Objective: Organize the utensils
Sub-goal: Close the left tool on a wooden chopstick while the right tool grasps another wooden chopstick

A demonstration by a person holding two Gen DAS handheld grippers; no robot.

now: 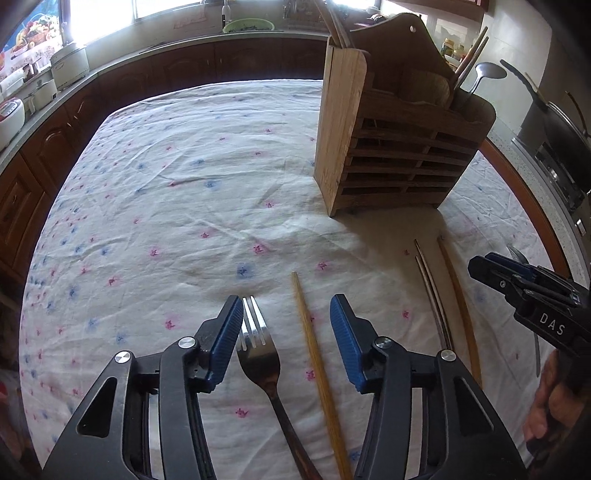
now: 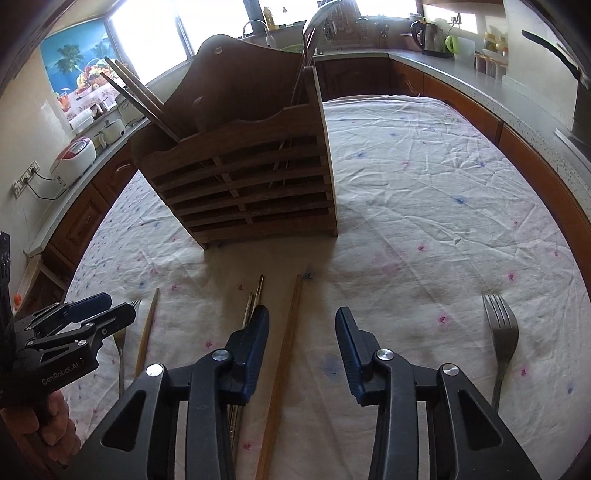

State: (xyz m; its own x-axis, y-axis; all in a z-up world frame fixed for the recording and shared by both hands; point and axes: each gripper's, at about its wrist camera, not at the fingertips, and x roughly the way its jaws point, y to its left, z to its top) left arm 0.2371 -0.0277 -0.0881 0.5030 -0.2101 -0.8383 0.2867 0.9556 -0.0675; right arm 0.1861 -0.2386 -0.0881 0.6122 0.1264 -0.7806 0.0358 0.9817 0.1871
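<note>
A wooden utensil holder [image 1: 391, 147] [image 2: 240, 177] stands on the floral tablecloth with chopsticks and a ladle in it. My left gripper [image 1: 286, 314] is open low over the cloth; a steel fork [image 1: 258, 350] and a wooden chopstick [image 1: 314, 350] lie between its fingers. My right gripper [image 2: 301, 325] is open; a wooden chopstick [image 2: 286, 350] lies between its fingers and metal chopsticks [image 2: 253, 299] lie by its left finger. A second fork [image 2: 500, 332] lies to its right. Each gripper shows in the other's view, the right one [image 1: 517, 280] and the left one [image 2: 92, 310].
The table [image 1: 166, 184] is ringed by dark wood cabinets and a grey counter with rice cookers [image 2: 75, 157], a kettle [image 2: 424, 35] and a pan [image 1: 554, 122]. Metal chopsticks [image 1: 430, 291] and a wooden one [image 1: 458, 295] lie right of my left gripper.
</note>
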